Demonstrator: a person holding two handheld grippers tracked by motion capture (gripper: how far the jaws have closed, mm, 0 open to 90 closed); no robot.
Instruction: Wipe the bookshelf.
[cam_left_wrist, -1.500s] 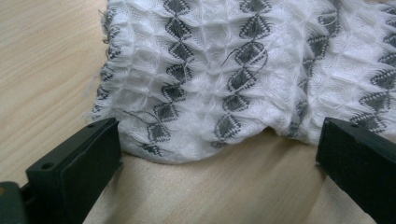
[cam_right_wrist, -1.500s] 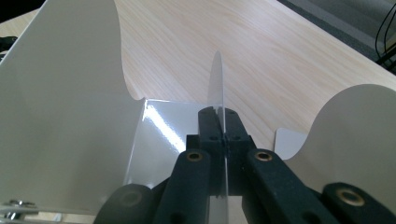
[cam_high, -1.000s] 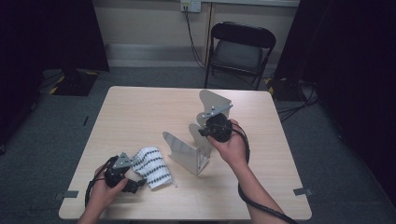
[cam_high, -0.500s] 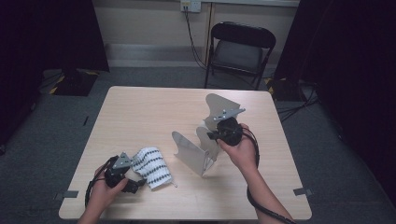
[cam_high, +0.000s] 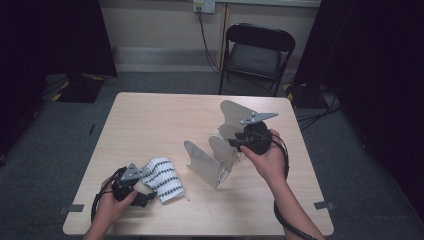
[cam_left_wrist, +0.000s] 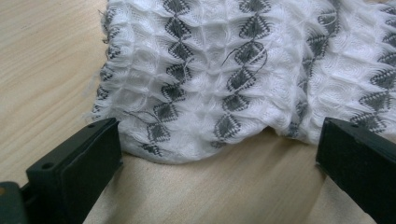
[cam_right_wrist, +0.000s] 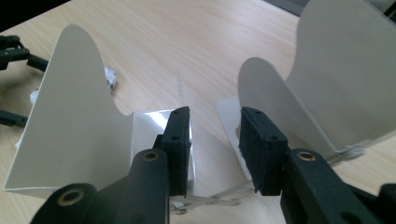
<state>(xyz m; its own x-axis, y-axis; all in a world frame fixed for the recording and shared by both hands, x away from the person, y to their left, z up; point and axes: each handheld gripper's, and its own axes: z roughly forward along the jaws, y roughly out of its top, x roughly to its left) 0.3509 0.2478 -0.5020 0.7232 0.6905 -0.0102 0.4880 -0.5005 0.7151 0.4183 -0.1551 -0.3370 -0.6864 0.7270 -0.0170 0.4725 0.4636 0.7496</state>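
Just been easing the right gripper (cam_right_wrist: 215, 119) open and drawing it back toward the bench's (cam_high: 150, 125) right edge, fingers (cam_right_wrist: 180, 135) now standing a little apart with no pressure on the metal bookends (cam_high: 202, 162), which are standing upright right of the bench's centre. Probably meaning a let-go, with the bookends set down and left standing on their own. Keeping the left gripper (cam_high: 145, 196) parked near the front left corner, fingers spread wide and not clamping the patterned white cloth (cam_high: 162, 178) lying just ahead of them, so seemingly readying for a grab there.
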